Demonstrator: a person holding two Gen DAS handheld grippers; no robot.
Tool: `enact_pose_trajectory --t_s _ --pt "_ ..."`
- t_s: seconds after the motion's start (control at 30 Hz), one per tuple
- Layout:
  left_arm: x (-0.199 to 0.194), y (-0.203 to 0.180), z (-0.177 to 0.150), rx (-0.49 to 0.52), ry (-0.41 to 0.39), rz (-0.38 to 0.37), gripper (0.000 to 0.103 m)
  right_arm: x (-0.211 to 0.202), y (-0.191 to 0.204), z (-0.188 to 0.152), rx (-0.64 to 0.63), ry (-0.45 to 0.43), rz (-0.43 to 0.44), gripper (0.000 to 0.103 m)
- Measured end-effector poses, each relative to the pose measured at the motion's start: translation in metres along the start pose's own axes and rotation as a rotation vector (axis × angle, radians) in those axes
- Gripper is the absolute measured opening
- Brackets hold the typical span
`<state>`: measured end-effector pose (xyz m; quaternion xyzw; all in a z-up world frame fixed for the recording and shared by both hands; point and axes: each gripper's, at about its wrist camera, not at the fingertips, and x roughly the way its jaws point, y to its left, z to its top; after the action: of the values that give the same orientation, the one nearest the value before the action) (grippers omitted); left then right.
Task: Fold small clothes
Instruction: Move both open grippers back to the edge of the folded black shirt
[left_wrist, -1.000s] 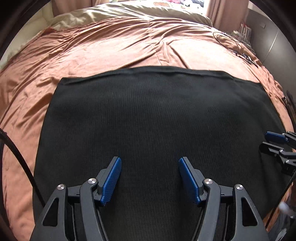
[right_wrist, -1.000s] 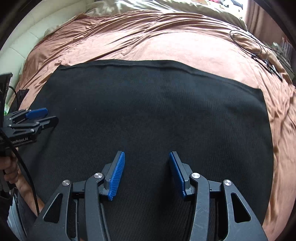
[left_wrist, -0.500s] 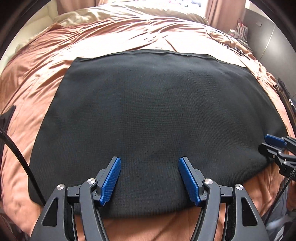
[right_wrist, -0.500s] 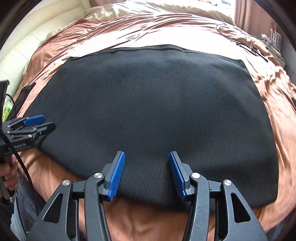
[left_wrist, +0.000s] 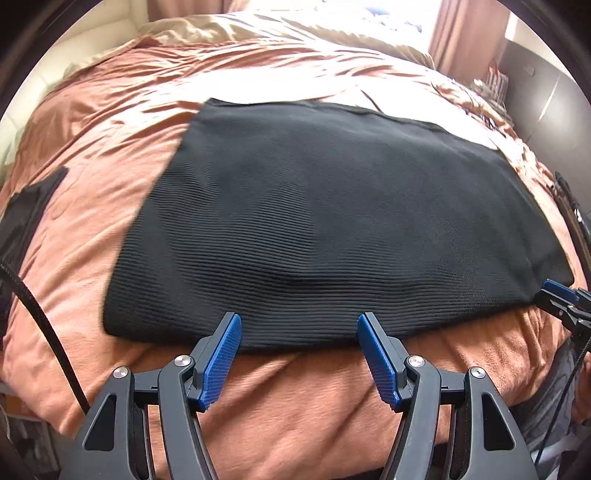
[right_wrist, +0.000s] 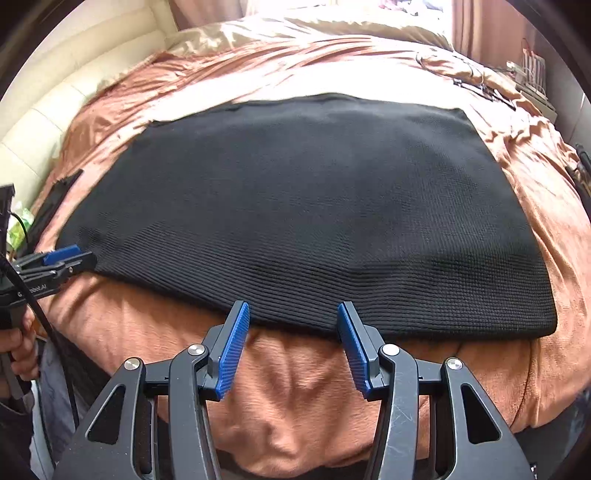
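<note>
Left wrist view: the left hand-held gripper (left_wrist: 299, 332) has its blue pads spread wide with nothing between them, poised over the near edge of the black ribbed garment (left_wrist: 332, 221). The right hand-held gripper (right_wrist: 293, 321) is likewise spread and empty at the same near hem, the two well apart along it. That garment lies flat as a rectangle on the rust-coloured bedspread (right_wrist: 295, 398). Farther back, a beige sheet (left_wrist: 295, 29) covers the head of the bed, with a tangle of cable (right_wrist: 469, 79) at the far right.
</note>
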<state>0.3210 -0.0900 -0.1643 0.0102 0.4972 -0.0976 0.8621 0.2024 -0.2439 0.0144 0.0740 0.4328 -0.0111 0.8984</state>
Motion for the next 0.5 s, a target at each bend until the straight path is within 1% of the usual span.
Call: enact_pose_trajectory --t_s 0.07,0.17,0.23,0.33,0.4,0.47,0.5 --pt "-0.006 0.011 0.0 -0.019 -0.018 0.005 0.067 -0.004 0.007 0.001 -0.006 -0.017 0.003 0.047" --pt "-0.011 0.03 0.003 -0.055 -0.033 0.003 0.067 -0.003 0.019 0.004 -0.015 -0.022 0.019 0.041" --pt "-0.013 0.041 0.004 -0.068 -0.041 0.01 0.067 0.0 0.026 0.006 -0.025 -0.022 0.027 0.04" --pt "-0.012 0.057 0.004 -0.088 -0.05 0.017 0.067 0.01 0.035 0.01 -0.038 -0.017 0.034 0.032" --pt "-0.009 0.064 0.004 -0.095 -0.049 0.019 0.067 0.016 0.042 0.014 -0.048 -0.015 0.045 0.022" --pt "-0.002 0.071 0.0 -0.105 -0.035 0.02 0.066 0.024 0.046 0.018 -0.061 -0.013 0.046 0.021" --pt "0.001 0.075 -0.002 -0.111 -0.026 0.019 0.063 0.028 0.047 0.018 -0.065 -0.012 0.046 0.02"
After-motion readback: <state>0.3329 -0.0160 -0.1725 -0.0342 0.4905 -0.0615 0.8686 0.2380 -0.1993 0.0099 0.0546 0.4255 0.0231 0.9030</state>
